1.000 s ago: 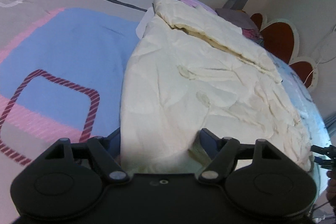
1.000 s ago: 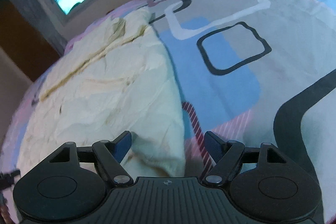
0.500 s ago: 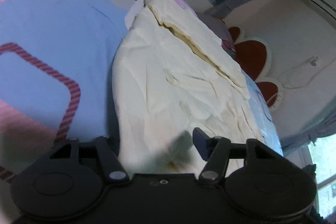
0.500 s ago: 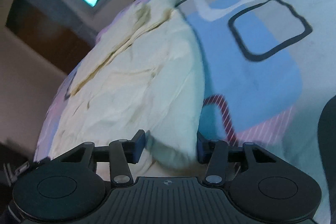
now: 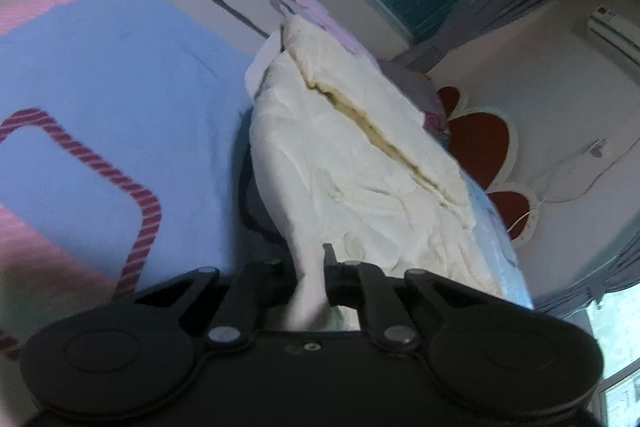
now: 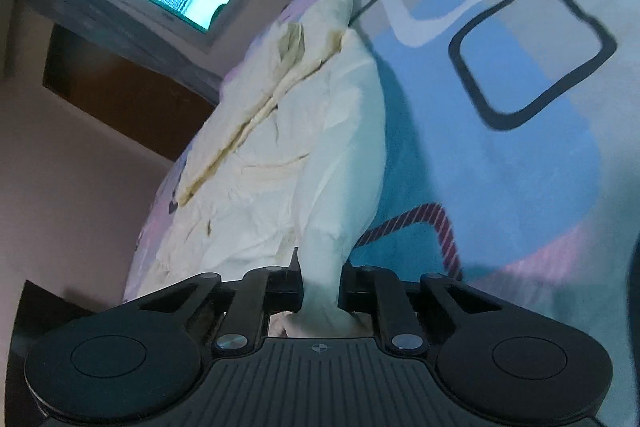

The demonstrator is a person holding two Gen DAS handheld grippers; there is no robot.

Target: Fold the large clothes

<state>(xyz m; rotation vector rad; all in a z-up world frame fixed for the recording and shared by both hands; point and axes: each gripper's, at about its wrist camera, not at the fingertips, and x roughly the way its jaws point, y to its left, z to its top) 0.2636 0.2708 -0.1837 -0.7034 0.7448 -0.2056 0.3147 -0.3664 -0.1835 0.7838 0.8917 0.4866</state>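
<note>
Both grippers have closed since the earlier frame: the left gripper (image 5: 310, 277) and right gripper (image 6: 320, 283) each pinch a near corner of the cream garment (image 5: 360, 163) and lift it. Its far part lies on the patterned bedspread (image 6: 520, 147), so the fold looks barely begun, with the carry-over left.

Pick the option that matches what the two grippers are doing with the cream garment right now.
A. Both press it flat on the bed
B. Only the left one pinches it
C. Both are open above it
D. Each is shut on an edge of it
D: the left gripper and the right gripper each have a bunch of the garment pinched between their fingers, lifting it off the bedspread.
</note>
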